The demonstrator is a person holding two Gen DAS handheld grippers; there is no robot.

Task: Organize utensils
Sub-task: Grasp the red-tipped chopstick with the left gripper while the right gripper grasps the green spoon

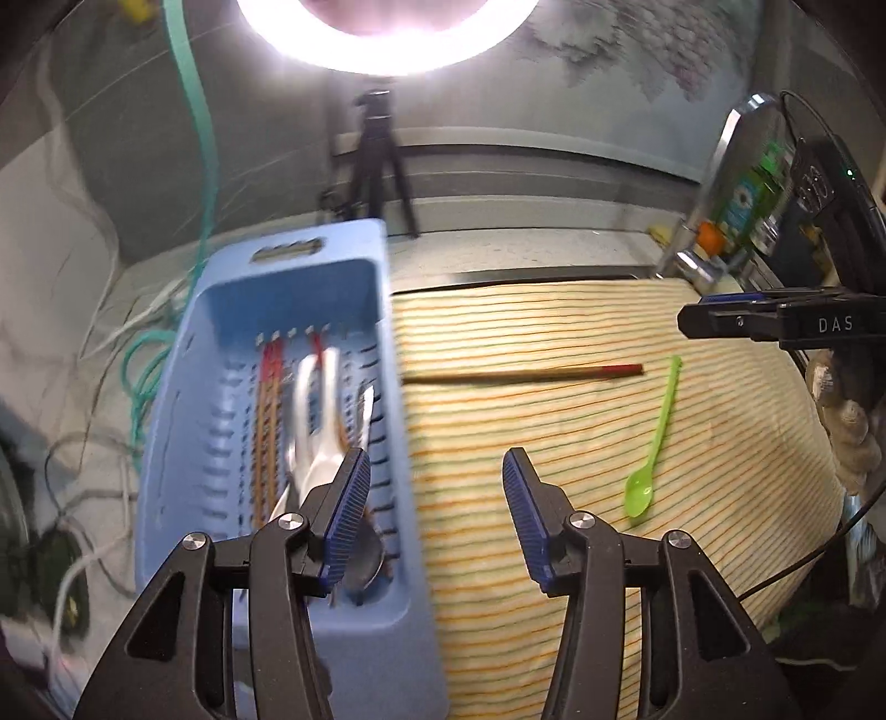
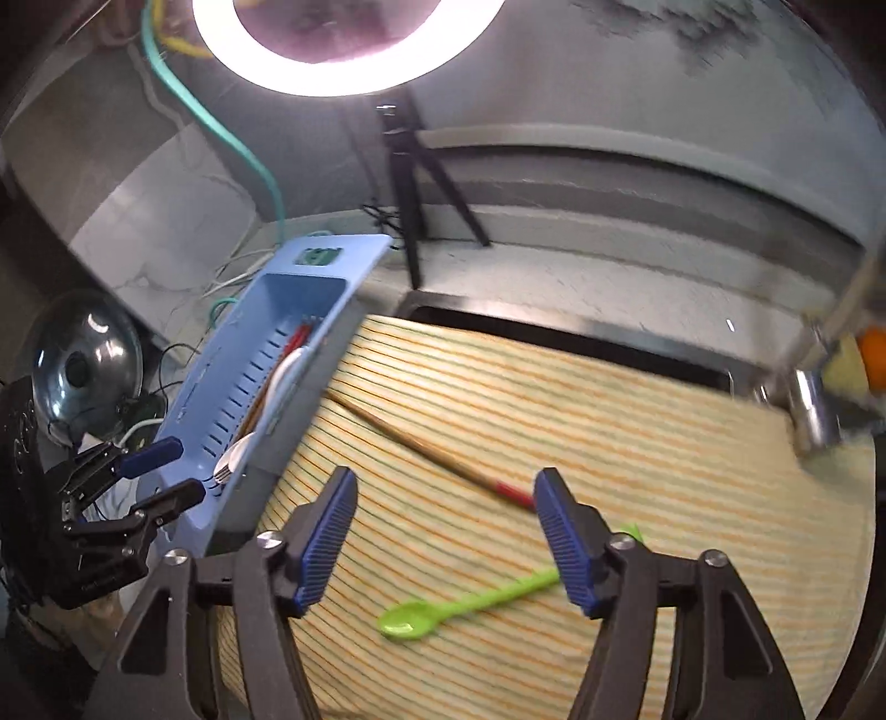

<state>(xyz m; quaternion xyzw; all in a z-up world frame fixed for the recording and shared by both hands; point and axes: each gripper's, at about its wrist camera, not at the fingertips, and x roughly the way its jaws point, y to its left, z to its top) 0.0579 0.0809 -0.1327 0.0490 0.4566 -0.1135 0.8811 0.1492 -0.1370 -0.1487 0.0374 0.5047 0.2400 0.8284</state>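
A blue slotted utensil basket stands at the left edge of a striped cloth. It holds red-tipped chopsticks, white spoons and a metal spoon. A single red-tipped chopstick and a green plastic spoon lie on the cloth. My left gripper is open and empty over the basket's right wall; it also shows in the right wrist view. My right gripper is open and empty above the green spoon; in the left wrist view its jaws look close together.
A ring light on a black tripod stands behind the cloth. Green and white cables lie left of the basket. A metal lid sits at the far left. A faucet and bottles stand at the back right.
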